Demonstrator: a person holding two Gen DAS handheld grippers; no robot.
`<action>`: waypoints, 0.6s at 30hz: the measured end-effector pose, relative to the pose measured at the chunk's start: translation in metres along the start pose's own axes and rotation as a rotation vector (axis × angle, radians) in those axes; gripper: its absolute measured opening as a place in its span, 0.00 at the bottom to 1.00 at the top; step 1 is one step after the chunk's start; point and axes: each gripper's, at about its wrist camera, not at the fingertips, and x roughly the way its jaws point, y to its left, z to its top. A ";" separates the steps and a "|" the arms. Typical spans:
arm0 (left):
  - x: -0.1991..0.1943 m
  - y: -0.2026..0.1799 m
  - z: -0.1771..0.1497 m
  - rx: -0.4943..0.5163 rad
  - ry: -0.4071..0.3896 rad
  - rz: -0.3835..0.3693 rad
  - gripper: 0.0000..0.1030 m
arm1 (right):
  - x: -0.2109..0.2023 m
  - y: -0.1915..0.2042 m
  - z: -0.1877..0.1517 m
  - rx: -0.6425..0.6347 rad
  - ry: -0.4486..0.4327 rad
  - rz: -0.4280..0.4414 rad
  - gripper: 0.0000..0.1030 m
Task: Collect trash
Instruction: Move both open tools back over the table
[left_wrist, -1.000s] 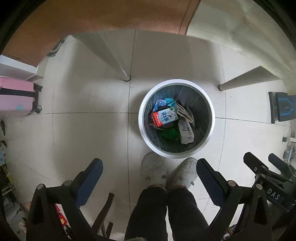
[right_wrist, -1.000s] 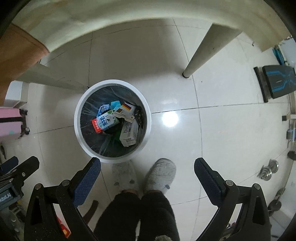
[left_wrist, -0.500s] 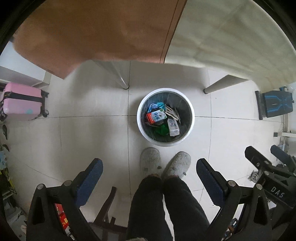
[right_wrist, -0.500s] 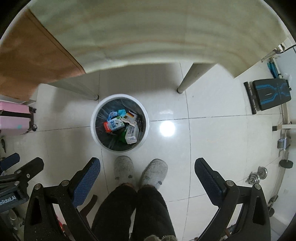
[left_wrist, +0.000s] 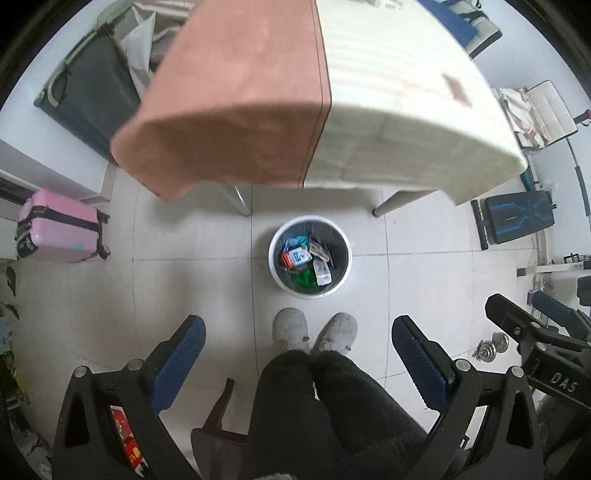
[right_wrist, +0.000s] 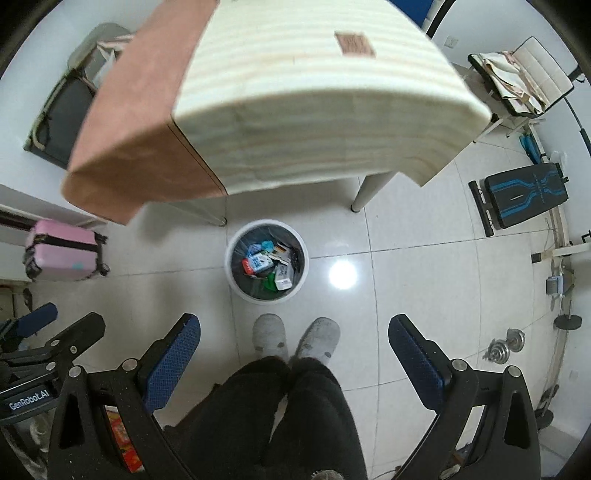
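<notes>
White tiled floor (left_wrist: 184, 288), cloth-covered table (left_wrist: 369, 110), trash bin (left_wrist: 275, 271), pink suitcase (left_wrist: 59, 229)

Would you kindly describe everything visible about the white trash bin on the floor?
The trash bin is round, white-rimmed, seemingly plastic, lined with a dark bag, and stands upright on the pale tiled floor just in front of the table's legs, ahead of the person's slippers. No lid shows. Inside lie a red, white and blue carton, a white box, something green and blue wrapping. Neither gripper touches it.
</notes>
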 end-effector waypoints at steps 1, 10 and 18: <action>-0.008 0.001 0.003 0.007 -0.018 -0.004 1.00 | -0.008 0.001 0.002 0.005 -0.005 0.007 1.00; -0.072 0.001 0.073 0.022 -0.243 0.059 1.00 | -0.090 0.001 0.063 0.084 -0.143 0.086 1.00; -0.076 -0.002 0.182 -0.039 -0.341 0.162 1.00 | -0.102 -0.017 0.190 0.135 -0.178 0.125 1.00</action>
